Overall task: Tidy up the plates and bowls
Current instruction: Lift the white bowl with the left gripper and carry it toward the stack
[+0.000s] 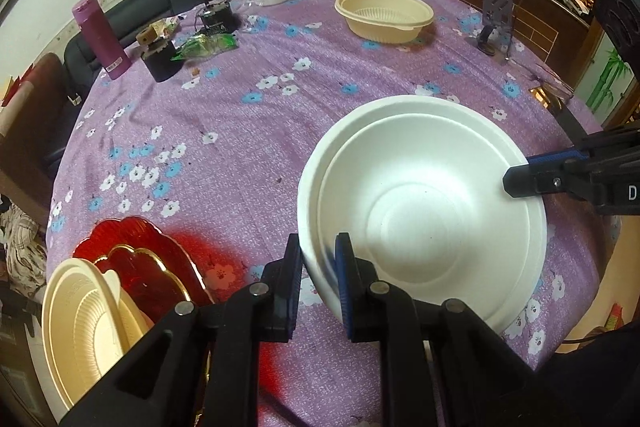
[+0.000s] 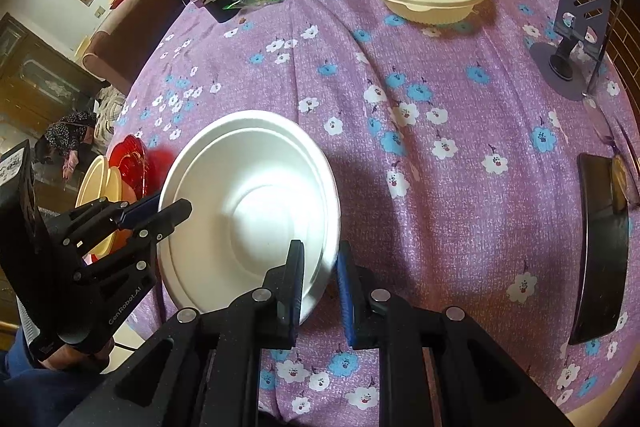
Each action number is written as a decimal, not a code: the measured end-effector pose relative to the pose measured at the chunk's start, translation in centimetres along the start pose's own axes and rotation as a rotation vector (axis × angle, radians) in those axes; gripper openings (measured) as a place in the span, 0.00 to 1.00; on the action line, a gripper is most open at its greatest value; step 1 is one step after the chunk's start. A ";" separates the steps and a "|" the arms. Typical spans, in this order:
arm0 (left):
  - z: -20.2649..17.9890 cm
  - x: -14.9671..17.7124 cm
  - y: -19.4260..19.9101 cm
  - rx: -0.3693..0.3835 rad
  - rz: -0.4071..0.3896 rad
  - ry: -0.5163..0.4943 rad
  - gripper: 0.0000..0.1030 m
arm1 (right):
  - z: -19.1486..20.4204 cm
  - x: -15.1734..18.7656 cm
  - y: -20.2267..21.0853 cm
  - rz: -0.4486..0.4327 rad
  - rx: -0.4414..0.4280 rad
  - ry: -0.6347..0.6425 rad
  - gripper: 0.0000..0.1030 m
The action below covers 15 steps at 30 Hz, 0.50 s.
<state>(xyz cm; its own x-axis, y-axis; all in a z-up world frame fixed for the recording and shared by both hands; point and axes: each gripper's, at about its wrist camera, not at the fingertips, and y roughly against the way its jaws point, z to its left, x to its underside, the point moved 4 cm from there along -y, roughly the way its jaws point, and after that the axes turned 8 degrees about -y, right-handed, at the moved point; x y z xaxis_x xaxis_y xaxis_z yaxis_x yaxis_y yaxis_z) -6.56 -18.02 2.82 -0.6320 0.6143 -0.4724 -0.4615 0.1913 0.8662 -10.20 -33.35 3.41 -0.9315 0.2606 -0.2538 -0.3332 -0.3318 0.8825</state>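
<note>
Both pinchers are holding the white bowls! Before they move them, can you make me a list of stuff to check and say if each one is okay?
1. Left gripper clamped on the white bowls' rim: ok.
2. Right gripper clamped on the opposite rim: ok.
3. Two white bowls nested, inner one seated evenly: ok.
4. Bowls lifted off the purple tablecloth: cannot tell.
5. Cream bowl at the far side upright and empty: ok.
6. Red plate free for stacking: not ok, cream dishes rest on it.
</note>
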 end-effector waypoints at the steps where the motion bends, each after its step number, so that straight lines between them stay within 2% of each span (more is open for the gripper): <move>1: 0.1 0.0 0.1 -0.002 -0.001 0.001 0.15 | 0.1 0.0 0.1 -0.001 -0.003 0.001 0.17; 15: 2.6 -0.3 3.5 -0.036 -0.060 0.047 0.16 | 2.5 -0.9 2.2 -0.022 -0.061 0.011 0.17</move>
<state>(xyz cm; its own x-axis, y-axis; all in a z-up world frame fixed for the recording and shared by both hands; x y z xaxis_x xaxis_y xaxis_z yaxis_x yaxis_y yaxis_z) -6.35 -15.52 6.46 -0.6308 0.5658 -0.5311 -0.5211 0.1982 0.8302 -9.75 -32.08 6.52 -0.9252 0.2586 -0.2778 -0.3619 -0.3806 0.8510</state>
